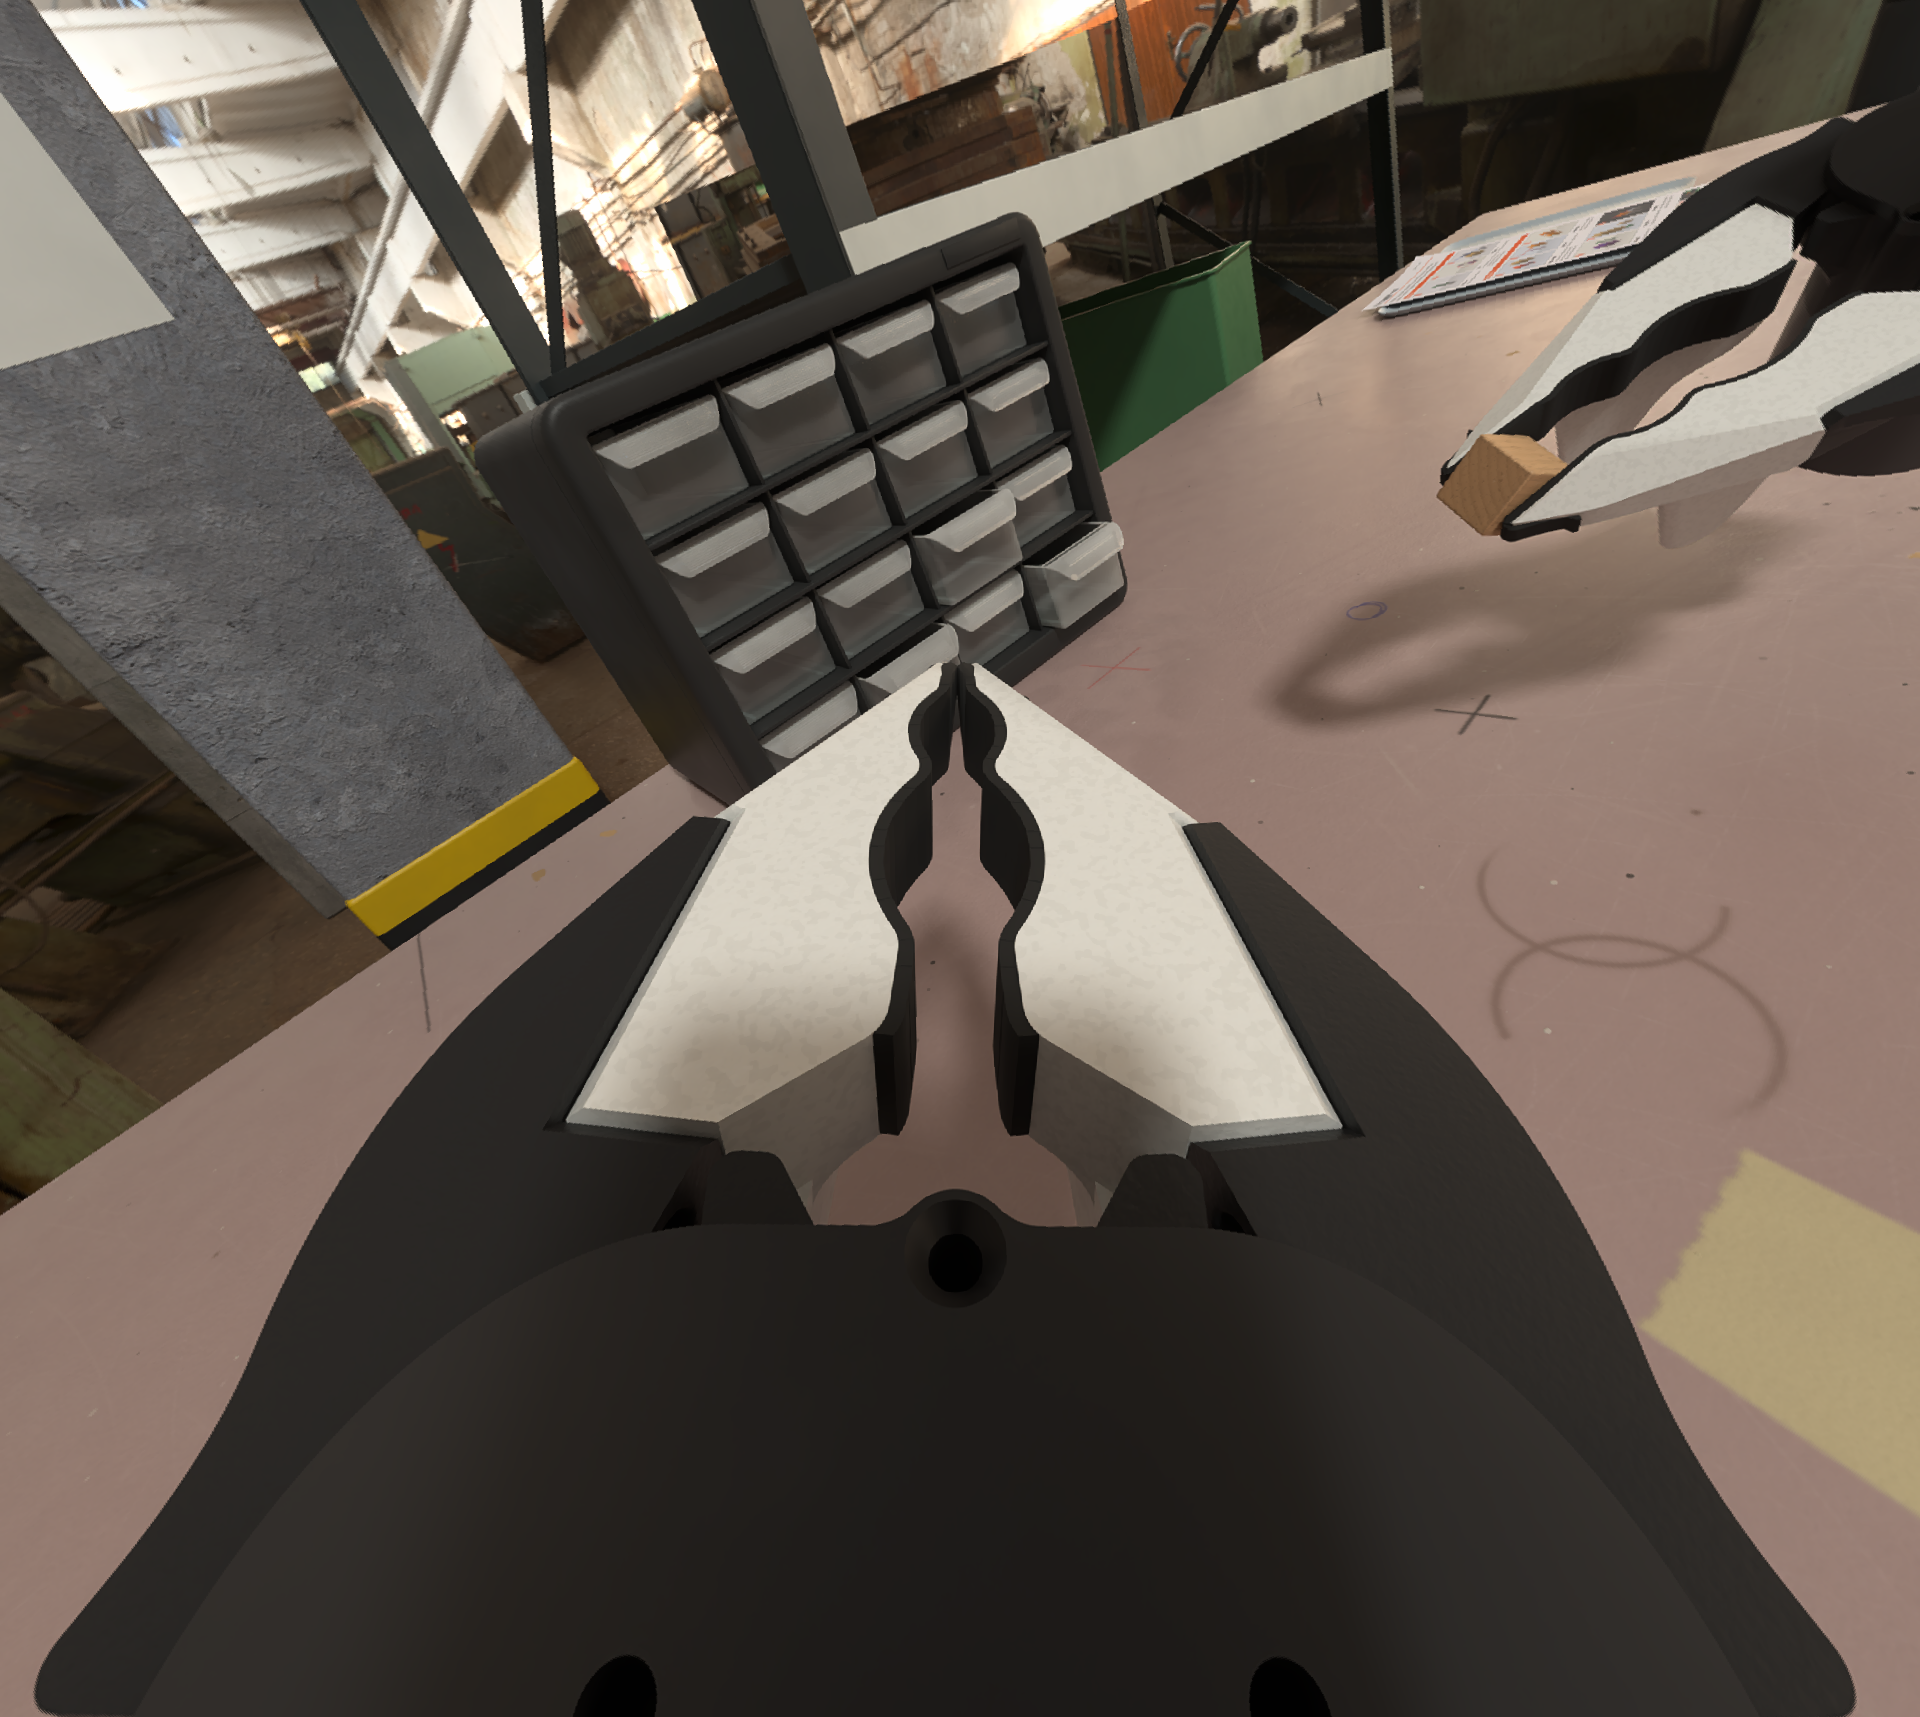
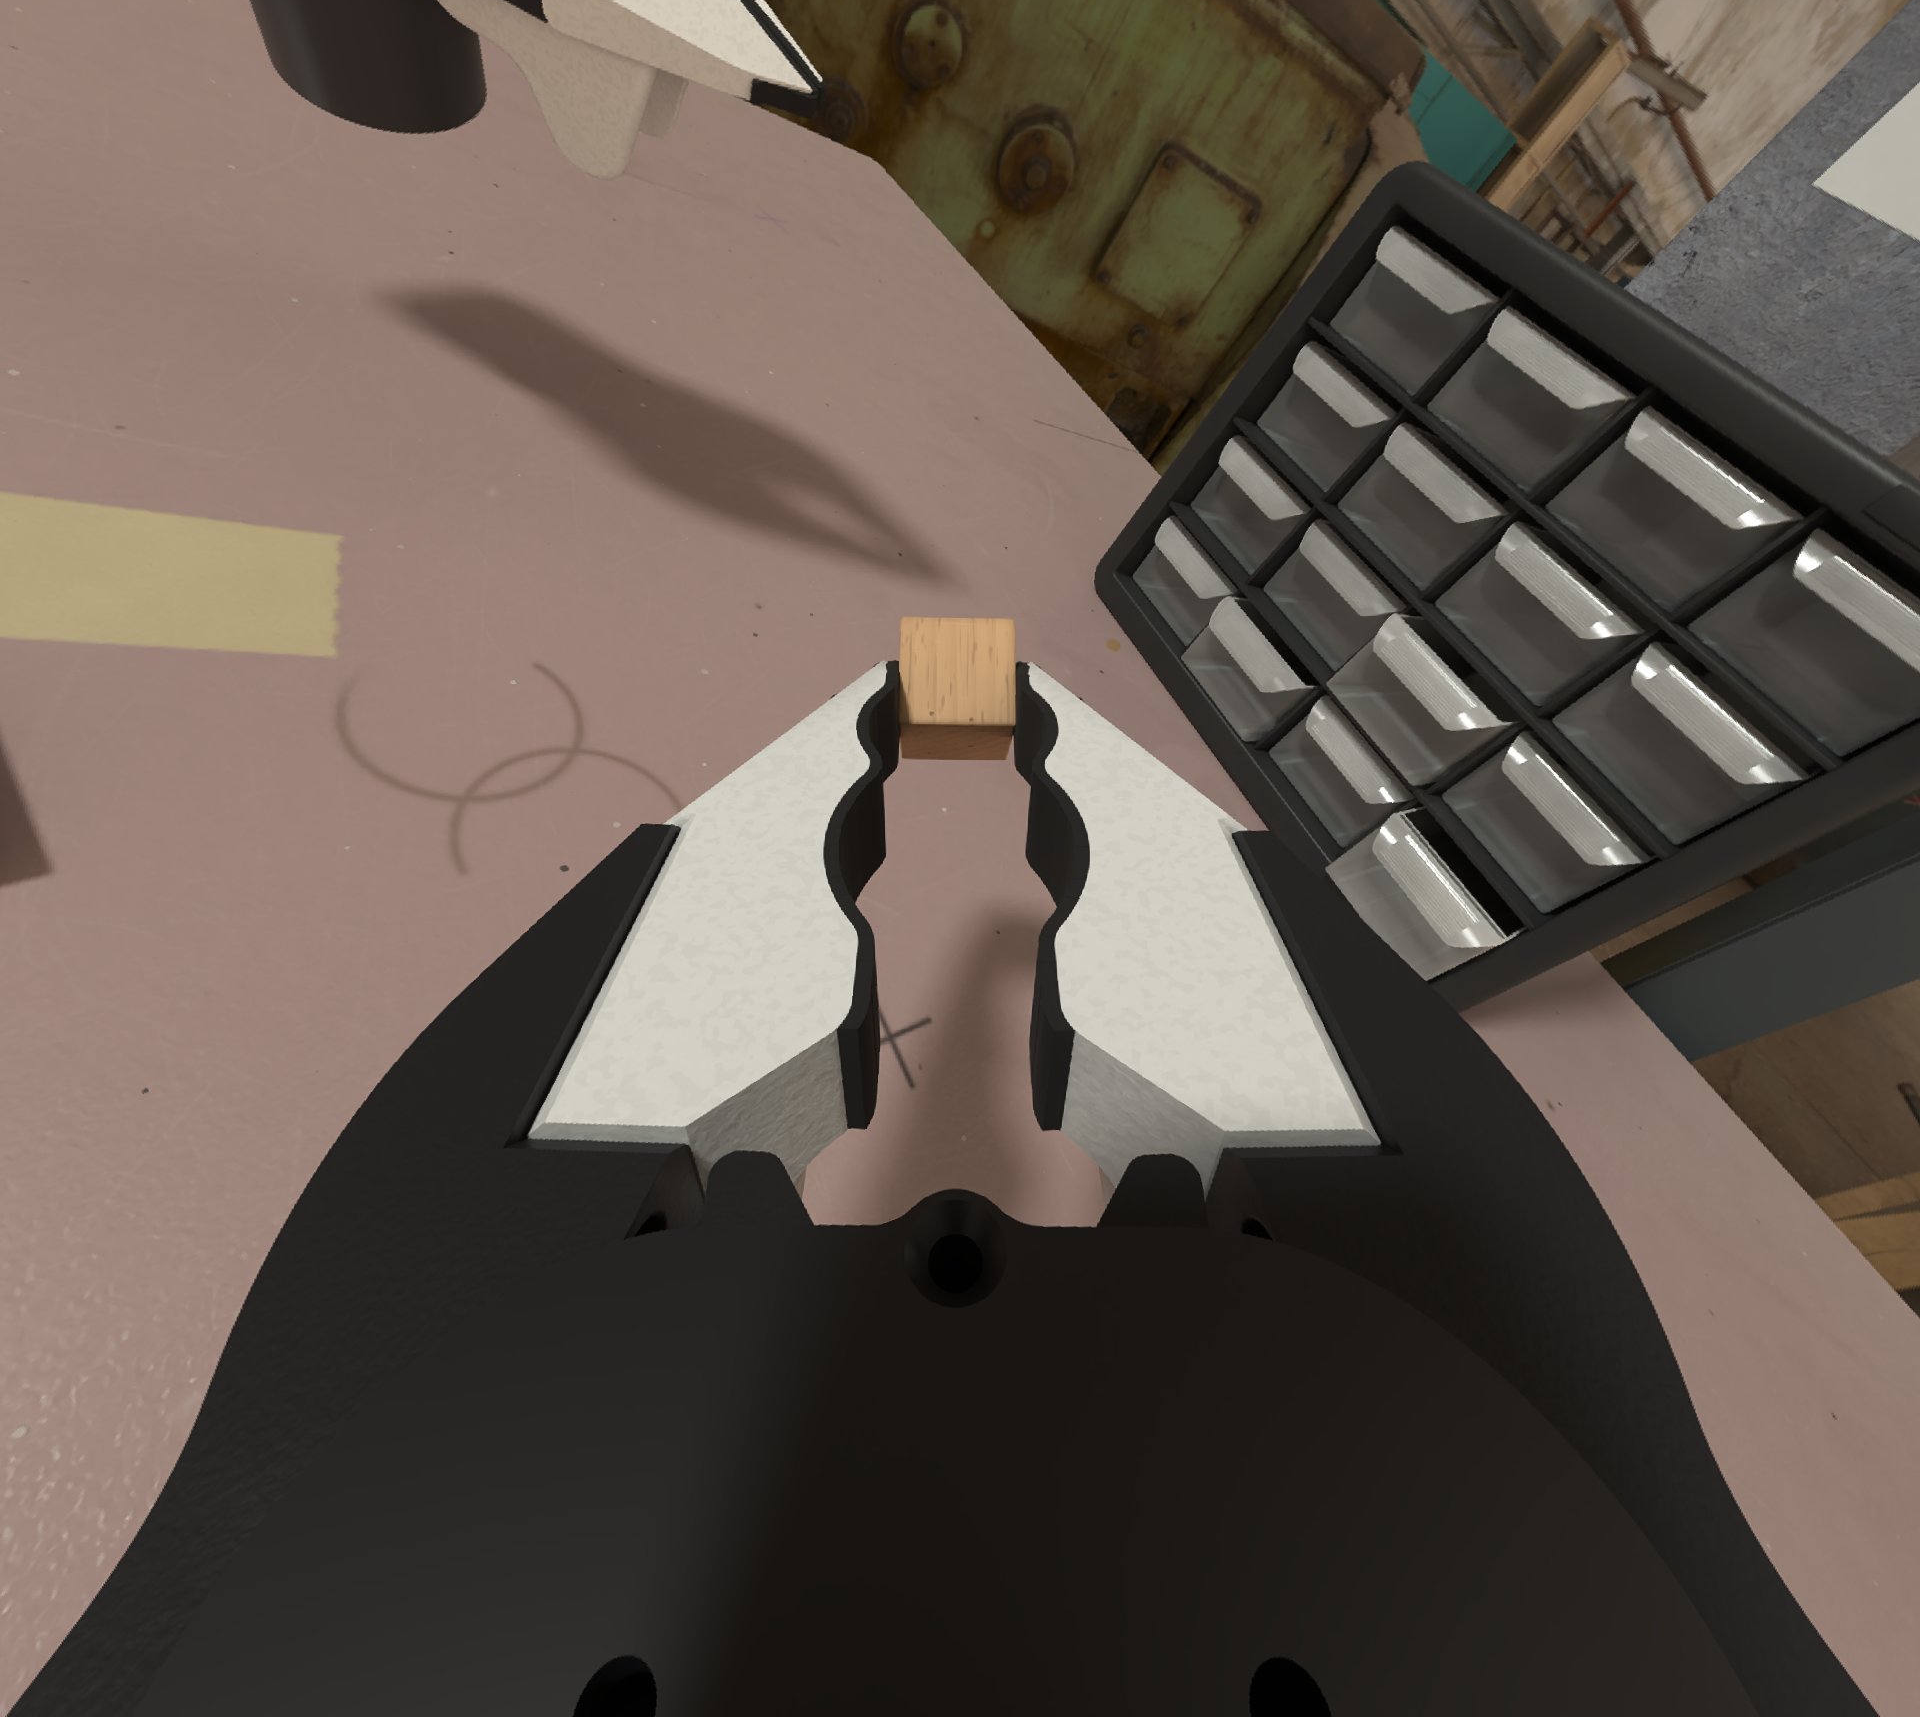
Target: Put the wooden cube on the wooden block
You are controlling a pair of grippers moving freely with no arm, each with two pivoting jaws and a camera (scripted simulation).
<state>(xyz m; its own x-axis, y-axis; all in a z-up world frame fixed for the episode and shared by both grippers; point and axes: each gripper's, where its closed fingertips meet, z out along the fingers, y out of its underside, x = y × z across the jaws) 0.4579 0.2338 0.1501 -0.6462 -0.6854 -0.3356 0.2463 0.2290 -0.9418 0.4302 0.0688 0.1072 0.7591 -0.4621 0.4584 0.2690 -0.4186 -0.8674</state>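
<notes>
A small wooden cube [image 2: 954, 680] sits clamped between the tips of my right gripper [image 2: 956, 675], held in the air above the pink table [image 2: 312, 940]. In the left wrist view the right gripper [image 1: 1496, 493] shows at the far right with the wooden cube [image 1: 1493, 480] at its tips and its shadow on the table below. My left gripper [image 1: 956, 675] is shut and empty, pointing at the drawer cabinet; it also shows at the top left of the right wrist view [image 2: 805, 83]. No wooden block is in view.
A black cabinet of small clear drawers [image 1: 862, 493] stands at the table's far edge, some drawers pulled out; it also shows in the right wrist view [image 2: 1538, 618]. A printed sheet [image 1: 1527, 254] lies far right. A tan tape patch [image 2: 166, 576] marks the table. A grey pillar [image 1: 208, 524] stands left.
</notes>
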